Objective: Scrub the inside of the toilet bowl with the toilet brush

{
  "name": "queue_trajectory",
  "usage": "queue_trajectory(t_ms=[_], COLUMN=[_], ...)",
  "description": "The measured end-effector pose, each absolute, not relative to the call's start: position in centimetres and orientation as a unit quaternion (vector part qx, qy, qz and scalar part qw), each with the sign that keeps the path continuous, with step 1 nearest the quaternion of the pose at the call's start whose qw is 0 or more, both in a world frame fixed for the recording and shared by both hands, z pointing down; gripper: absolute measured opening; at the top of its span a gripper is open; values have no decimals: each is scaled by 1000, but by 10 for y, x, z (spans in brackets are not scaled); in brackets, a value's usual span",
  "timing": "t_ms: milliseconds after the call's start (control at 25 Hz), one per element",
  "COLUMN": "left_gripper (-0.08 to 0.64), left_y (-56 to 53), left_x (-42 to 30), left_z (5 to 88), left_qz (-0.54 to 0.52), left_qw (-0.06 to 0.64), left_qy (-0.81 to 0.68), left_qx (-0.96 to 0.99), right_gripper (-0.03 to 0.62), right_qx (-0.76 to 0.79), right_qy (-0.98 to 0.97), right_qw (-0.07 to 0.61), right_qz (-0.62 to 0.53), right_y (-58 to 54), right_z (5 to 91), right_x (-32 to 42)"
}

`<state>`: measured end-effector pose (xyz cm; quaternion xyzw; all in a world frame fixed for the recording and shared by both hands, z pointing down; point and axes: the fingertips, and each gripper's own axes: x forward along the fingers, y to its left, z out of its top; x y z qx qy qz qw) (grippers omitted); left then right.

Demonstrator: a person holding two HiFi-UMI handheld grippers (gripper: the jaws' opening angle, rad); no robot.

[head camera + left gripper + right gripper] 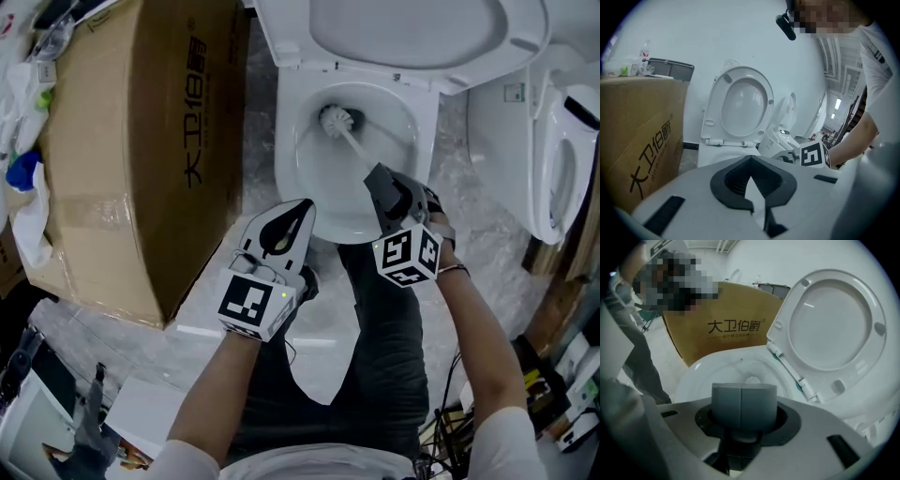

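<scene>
over the toilet bowl (418, 120), right gripper (379, 178) slants the toilet brush (335, 119) down.

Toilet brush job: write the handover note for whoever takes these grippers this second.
Right gripper: jaws shut on the grey handle end of the long-handled toilet brush.
Left gripper: jaws shut, empty, held by the bowl's near rim.
The dark bristle head is down inside the white ceramic toilet bowl, at its far side. The white seat and lid are up.
Done: the brush is in the bowl. How much is scrubbed cannot be told.
Left: work the head round the bowl's inside.
</scene>
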<state>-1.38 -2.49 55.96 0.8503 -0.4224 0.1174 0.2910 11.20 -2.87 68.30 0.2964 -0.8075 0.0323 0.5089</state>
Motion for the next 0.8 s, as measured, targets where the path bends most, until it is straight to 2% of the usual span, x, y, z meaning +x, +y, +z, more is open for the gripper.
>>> queue_trajectory(t_ms=[400,600,800], left_gripper=[8,8,8], left_y=[-37,-35,-24], left_x=[-14,-11,-7], left_z=[563,567,569], left_qz=[111,120,131], left_qw=[288,291,301], left_qy=[-432,-428,-417], left_qx=[848,847,848], right_gripper=[155,155,155], right_qx=[266,250,241], right_qy=[-770,-740,-731], right_qw=[578,622,638], right_qz=[-48,-46,-20], right_y=[-53,-33,3], right_z=[683,686,684], right_x=[164,185,180])
